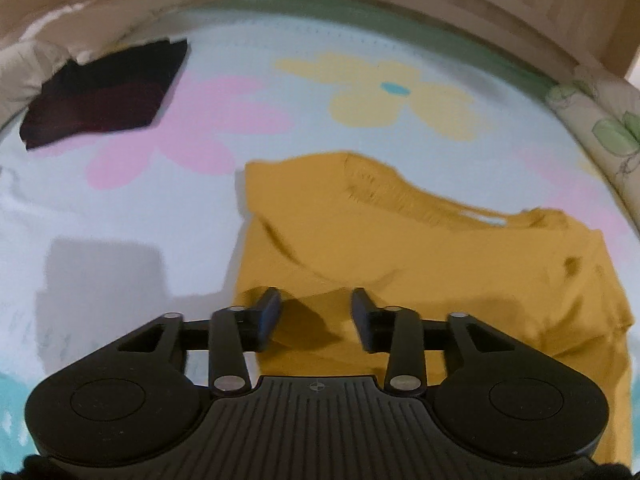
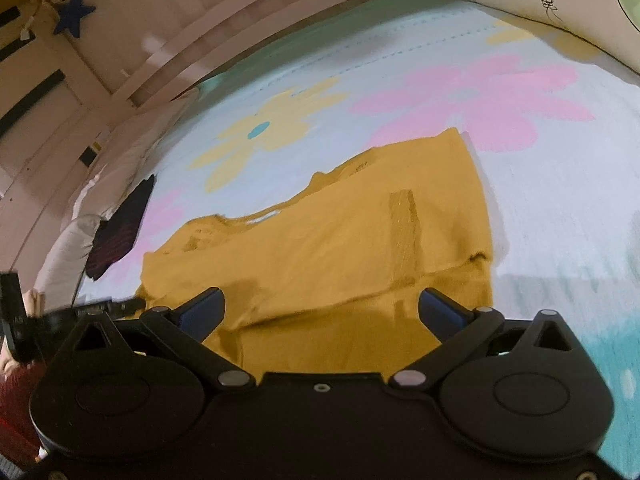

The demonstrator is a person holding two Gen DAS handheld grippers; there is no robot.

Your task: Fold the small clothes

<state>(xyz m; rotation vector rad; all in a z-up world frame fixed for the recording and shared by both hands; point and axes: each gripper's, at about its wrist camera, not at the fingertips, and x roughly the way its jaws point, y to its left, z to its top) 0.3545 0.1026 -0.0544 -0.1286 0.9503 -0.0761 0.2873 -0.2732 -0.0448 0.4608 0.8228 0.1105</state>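
Observation:
A mustard yellow shirt (image 1: 420, 248) lies partly folded on a flowered bedspread (image 1: 280, 128), neckline away from me. My left gripper (image 1: 316, 312) is open and empty, hovering just above the shirt's near left edge. In the right wrist view the same shirt (image 2: 340, 240) lies under my right gripper (image 2: 322, 308), which is wide open and empty over the folded near edge. The left gripper's dark tip (image 2: 112, 306) shows at the shirt's left corner.
A folded dark maroon garment (image 1: 100, 92) lies at the far left of the bed; it also shows in the right wrist view (image 2: 120, 232). White pillows (image 2: 120, 176) sit beside it. A leaf-print pillow (image 1: 600, 128) is at the right. A wooden headboard (image 1: 480, 8) runs behind.

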